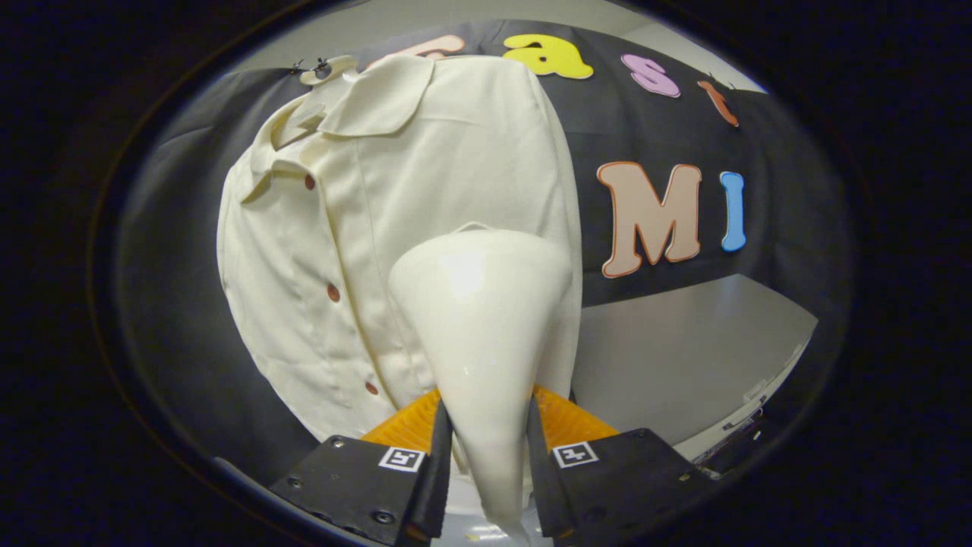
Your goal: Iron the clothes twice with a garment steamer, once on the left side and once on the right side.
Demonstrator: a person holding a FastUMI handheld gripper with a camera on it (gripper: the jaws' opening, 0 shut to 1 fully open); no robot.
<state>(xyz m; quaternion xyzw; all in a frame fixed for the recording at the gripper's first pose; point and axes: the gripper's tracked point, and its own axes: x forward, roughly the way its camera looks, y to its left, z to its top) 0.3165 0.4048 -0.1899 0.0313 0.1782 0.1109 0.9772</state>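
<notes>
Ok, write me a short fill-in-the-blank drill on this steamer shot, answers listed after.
1. The gripper is shut on the handle of the white ____.
2. The steamer head rests against the cream ____ hanging on the booth wall.
3. The shirt's buttons are coloured ____.
4. The pads behind the two fingers are ____.

Missing words: garment steamer; shirt; brown; orange

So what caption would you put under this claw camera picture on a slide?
Claw shut on a white garment steamer, its head held against the cream buttoned shirt hanging on the booth wall.
</notes>
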